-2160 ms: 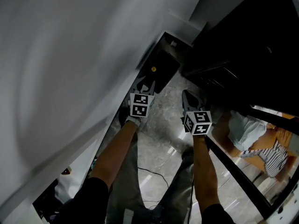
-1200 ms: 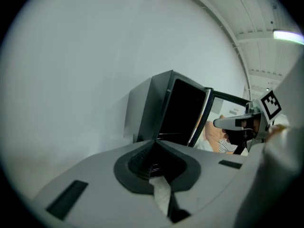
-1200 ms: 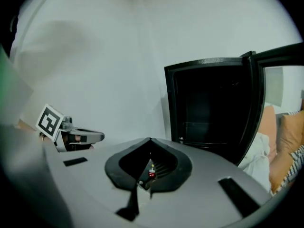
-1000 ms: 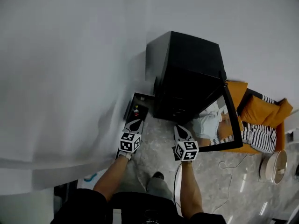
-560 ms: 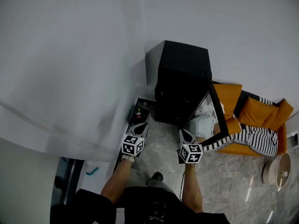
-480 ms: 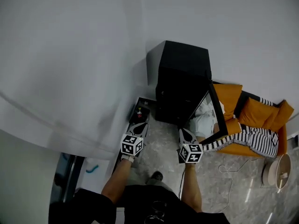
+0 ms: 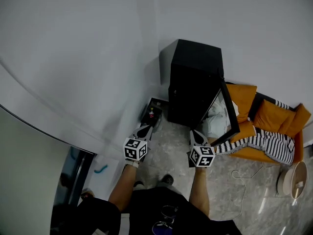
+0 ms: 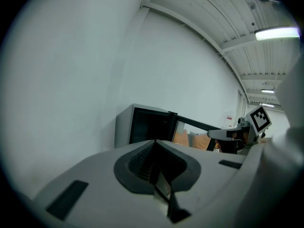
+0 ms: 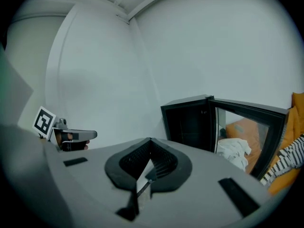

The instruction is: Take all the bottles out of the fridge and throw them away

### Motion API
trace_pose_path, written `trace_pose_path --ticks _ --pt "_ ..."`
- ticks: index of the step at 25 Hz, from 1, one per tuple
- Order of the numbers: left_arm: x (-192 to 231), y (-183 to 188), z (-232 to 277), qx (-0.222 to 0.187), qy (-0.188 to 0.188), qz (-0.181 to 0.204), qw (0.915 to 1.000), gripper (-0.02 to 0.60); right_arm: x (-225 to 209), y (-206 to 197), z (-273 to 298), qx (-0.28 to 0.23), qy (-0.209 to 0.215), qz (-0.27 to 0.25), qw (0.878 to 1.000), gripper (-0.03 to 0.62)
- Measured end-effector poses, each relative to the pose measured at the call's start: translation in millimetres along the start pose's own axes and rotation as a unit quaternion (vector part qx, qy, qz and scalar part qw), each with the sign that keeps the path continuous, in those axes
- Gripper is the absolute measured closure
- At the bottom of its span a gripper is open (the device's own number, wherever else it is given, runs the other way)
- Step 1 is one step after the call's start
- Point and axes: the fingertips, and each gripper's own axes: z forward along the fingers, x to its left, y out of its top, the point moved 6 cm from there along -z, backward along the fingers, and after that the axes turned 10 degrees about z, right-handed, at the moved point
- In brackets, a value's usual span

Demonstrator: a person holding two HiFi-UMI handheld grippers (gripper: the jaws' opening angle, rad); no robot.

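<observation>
Though boxy, matte black fridge (image 7: 195,62), glass-fronted door (image 7: 228,109)

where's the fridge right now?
Head view, upper centre: the black fridge stands against the white wall, door open, a small dark bin at its left, an orange sofa at its right.

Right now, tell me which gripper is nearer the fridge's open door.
Right. In the head view the right gripper sits just left of the door at its free edge; the left gripper is farther left, past the fridge front.
</observation>
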Motion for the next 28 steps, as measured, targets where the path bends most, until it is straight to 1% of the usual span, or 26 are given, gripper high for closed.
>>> trace_pose_path --ticks 8,17,23,28 --pt "13.5 -9.6 -51.4 -0.004 0.011 0.007 0.9999 0.575 40.4 -20.3 -8.6 0.001 0.004 -0.009 1.000 0.586" --pt "16.2 -29.7 -111.4 -0.006 0.021 -0.013 0.9997 0.575 92.4 -44.0 -29.6 0.026 0.013 -0.033 0.999 0.586" --pt "14.0 -39.6 -138.6 -0.009 0.026 -0.025 0.9993 0.575 111.8 -54.5 -35.5 0.042 0.018 -0.042 0.998 0.586" --pt "17.1 -41.5 -154.8 -0.012 0.031 -0.025 0.9991 0.575 125.0 -56.7 -33.9 0.044 0.023 -0.048 0.998 0.586"
